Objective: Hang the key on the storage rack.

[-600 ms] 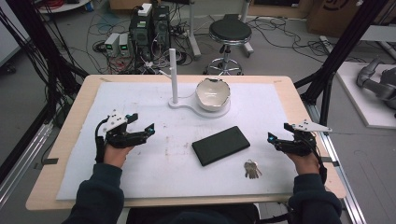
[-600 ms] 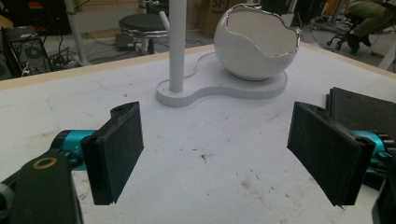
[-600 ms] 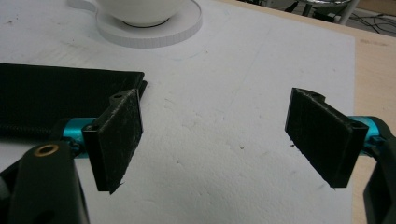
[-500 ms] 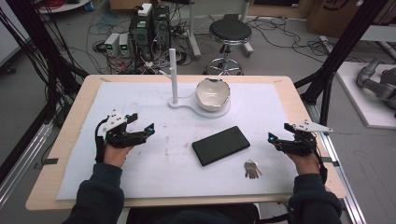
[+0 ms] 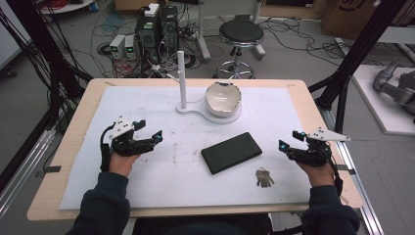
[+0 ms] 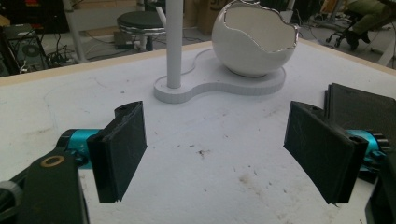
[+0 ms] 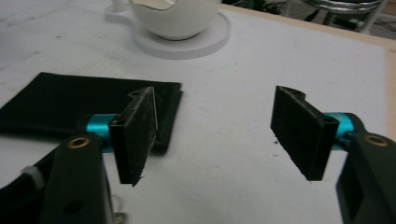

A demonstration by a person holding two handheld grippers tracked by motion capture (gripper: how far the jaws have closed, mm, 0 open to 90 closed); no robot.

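Left claw (image 5: 149, 138) wide open, empty; right claw (image 5: 288, 142) open, empty too. I judge work not begun: wallet (image 5: 231, 152) flat mid-mat, keys (image 5: 264, 177) at its 5 o'clock, bowl (image 5: 223, 98) at its 12. Nothing grasped yet.

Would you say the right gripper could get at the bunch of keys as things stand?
Probably yes. The right gripper is open and holds nothing, and the keys lie on bare white mat just inward of that hand. The black wallet lies close beside the keys but does not cover them.
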